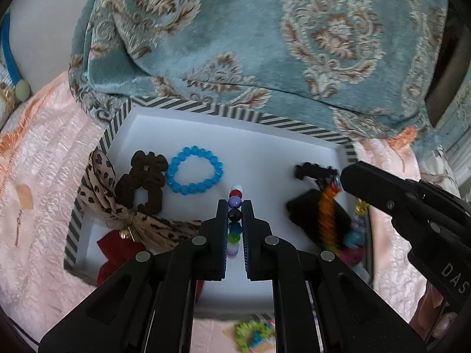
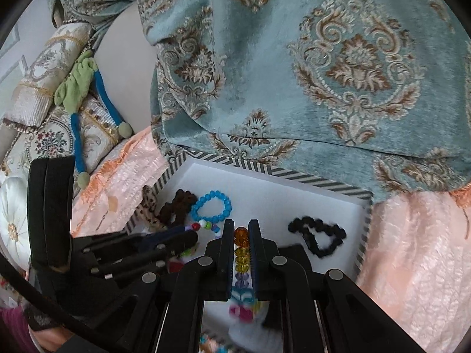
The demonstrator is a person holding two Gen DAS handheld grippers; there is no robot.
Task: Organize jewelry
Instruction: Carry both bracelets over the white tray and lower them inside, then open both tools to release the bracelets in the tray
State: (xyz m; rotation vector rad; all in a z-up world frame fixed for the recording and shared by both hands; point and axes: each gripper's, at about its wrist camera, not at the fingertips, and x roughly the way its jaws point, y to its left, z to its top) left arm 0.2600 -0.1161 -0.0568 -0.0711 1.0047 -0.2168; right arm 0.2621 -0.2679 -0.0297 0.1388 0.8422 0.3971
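Note:
A white tray with a striped rim (image 1: 188, 105) (image 2: 265, 170) lies on pink bedding. In it are a blue bead bracelet (image 1: 194, 170) (image 2: 211, 206), a brown scrunchie (image 1: 145, 181) (image 2: 178, 206), a leopard bow (image 1: 101, 188) and a black bead bracelet (image 2: 319, 236) (image 1: 315, 170). My left gripper (image 1: 234, 206) is shut on a multicolour bead bracelet (image 1: 235, 203) over the tray's middle. My right gripper (image 2: 241, 226) is shut on an orange and yellow bead bracelet (image 2: 241, 235); it shows in the left wrist view (image 1: 350, 176) at the tray's right side.
A teal patterned blanket (image 1: 250, 38) (image 2: 323, 73) overhangs the tray's far edge. Pink textured bedding (image 1: 38, 176) (image 2: 412, 250) surrounds the tray. A red item (image 1: 114, 250) lies at the tray's near left. More coloured beads (image 1: 356, 235) sit by the right rim. Cushions (image 2: 44, 88) lie far left.

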